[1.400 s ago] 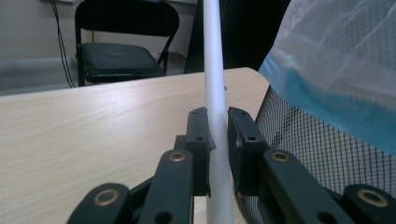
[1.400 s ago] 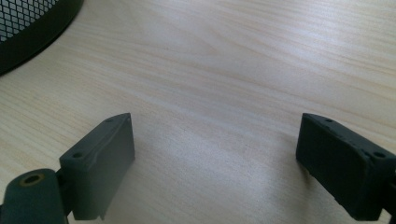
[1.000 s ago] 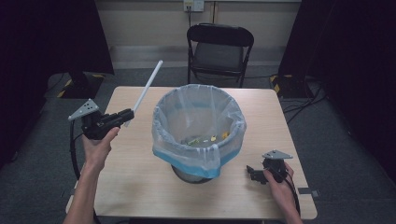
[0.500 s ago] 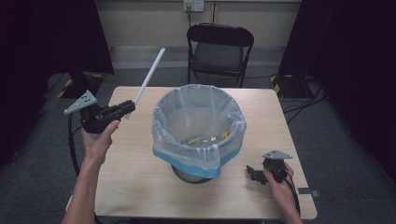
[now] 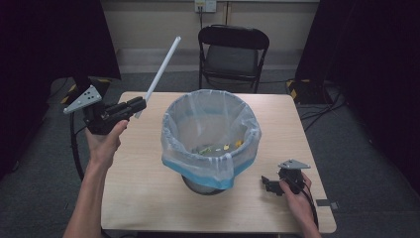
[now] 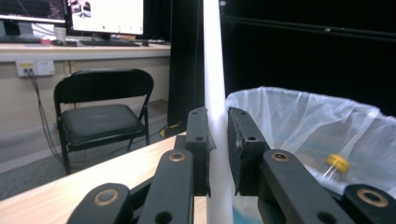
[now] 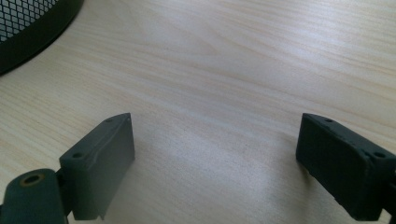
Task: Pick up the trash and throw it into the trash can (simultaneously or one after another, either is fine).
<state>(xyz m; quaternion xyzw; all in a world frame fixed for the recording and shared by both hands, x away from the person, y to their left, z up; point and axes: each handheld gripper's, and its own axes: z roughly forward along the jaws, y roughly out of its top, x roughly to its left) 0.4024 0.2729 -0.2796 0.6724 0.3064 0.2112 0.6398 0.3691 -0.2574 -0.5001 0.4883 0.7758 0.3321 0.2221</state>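
Jaws of my left gripper [image 5: 132, 106] are clamped on a long white stick [image 5: 161, 72], which I hold up in the air over the left side of the tabletop [image 5: 143, 188]; the stick slants up and away from me, its far end rising toward the back wall. In the left gripper view the white stick [image 6: 212, 93] runs straight up between my two black jaws, pinched on both flanks, with the bag's white rim just to the right of it. My right gripper [image 5: 271, 184] rests low on the tabletop near the front right corner, and in the right gripper view its jaws stand wide apart with nothing but bare wood [image 7: 224, 84] between them and the mesh base of the bin [image 7: 32, 28] at the upper left. The bin [image 5: 211, 136] sits in the middle of the tabletop, lined with a pale plastic bag whose edge is folded over the rim, and some small yellow and green scraps [image 5: 218, 147] lie at its bottom. I judge the pick-up done and the carry under way: the stick is off the wood and near the bin, but it is well to the left of the opening. What I think is left is swinging it over the rim, tipping it down and letting go.
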